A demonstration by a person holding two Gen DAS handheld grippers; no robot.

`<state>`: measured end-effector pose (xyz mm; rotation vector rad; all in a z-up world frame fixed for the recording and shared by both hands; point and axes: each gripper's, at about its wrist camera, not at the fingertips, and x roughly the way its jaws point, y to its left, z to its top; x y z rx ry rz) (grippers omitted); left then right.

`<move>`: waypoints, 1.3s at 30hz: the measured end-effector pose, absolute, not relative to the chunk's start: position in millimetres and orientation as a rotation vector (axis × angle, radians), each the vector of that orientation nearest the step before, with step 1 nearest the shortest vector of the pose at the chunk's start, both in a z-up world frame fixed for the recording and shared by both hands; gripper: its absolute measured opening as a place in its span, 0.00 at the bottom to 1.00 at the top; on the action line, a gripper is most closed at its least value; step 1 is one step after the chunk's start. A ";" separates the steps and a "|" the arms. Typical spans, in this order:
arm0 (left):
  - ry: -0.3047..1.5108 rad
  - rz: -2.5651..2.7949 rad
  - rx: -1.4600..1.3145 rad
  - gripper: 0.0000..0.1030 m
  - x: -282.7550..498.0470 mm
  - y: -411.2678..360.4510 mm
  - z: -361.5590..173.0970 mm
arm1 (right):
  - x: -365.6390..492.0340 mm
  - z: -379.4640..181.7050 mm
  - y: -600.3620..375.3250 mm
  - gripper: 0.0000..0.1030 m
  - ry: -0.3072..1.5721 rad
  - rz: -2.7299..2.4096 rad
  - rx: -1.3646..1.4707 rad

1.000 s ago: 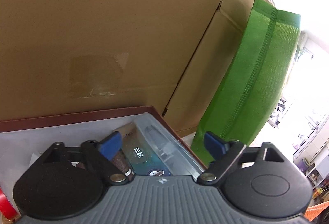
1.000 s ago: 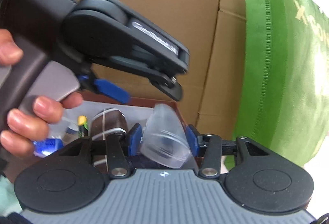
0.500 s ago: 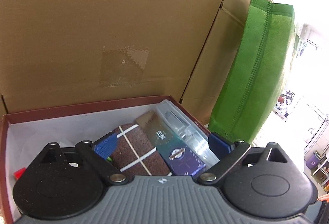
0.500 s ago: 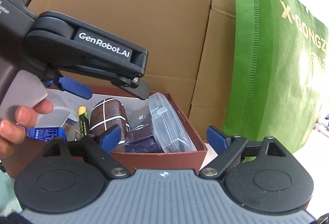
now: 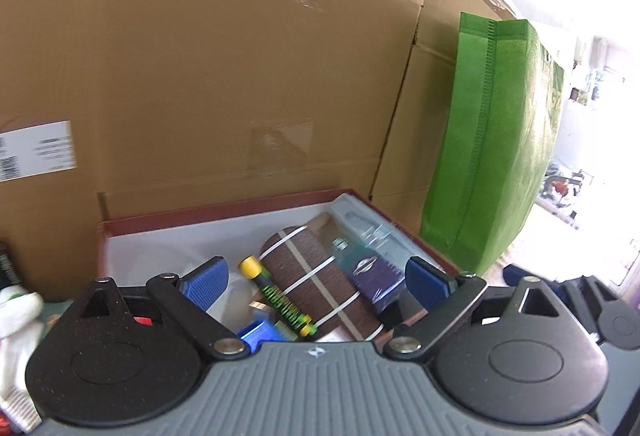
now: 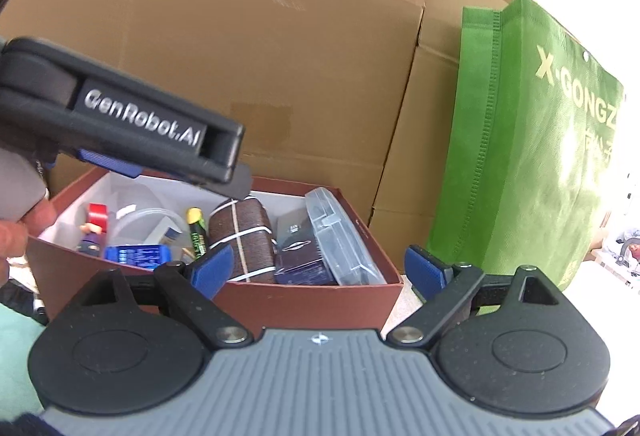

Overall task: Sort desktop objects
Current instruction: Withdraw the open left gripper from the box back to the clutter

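White lettering "GenRobot.AI" runs along the side of the left gripper (image 6: 160, 152). Pale letters "X-GONGZ", cut off at the frame edge, cross the green bag (image 6: 532, 156). Other labels are illegible.

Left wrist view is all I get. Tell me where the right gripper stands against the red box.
Observer: The right gripper is open and empty, outside the red box, facing its front wall.
Operator: Read me the green bag.
Observer: The green bag shows X-GONGZ in pale letters; the rest is cut off.
Operator: Now describe my left gripper from outside.
Observer: The left gripper hangs above the box's left part, with a hand on its grip.
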<state>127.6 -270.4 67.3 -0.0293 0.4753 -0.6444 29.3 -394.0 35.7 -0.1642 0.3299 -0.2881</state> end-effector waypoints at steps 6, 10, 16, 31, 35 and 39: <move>0.480 -0.566 -0.028 0.95 102.8 -238.3 64.7 | 7.9 35.4 -366.1 0.95 0.330 -0.234 -0.137; 0.464 -0.548 -0.021 0.95 81.4 -209.0 55.1 | -3.3 28.4 -346.3 0.95 0.353 -0.199 -0.120; 0.470 -0.501 -0.012 0.95 60.6 -170.0 36.9 | -2.9 19.3 -319.5 0.95 0.405 -0.163 -0.090; 0.526 -0.412 -0.057 0.95 33.8 -109.4 6.6 | 2.2 -2.8 -269.5 0.95 0.499 -0.109 -0.064; 0.563 -0.390 -0.072 0.95 33.9 -96.7 -4.0 | 1.7 -11.9 -257.3 0.95 0.519 -0.068 -0.066; 0.599 -0.360 -0.097 0.95 35.9 -81.6 -14.9 | 6.5 -23.1 -243.5 0.95 0.554 -0.010 -0.070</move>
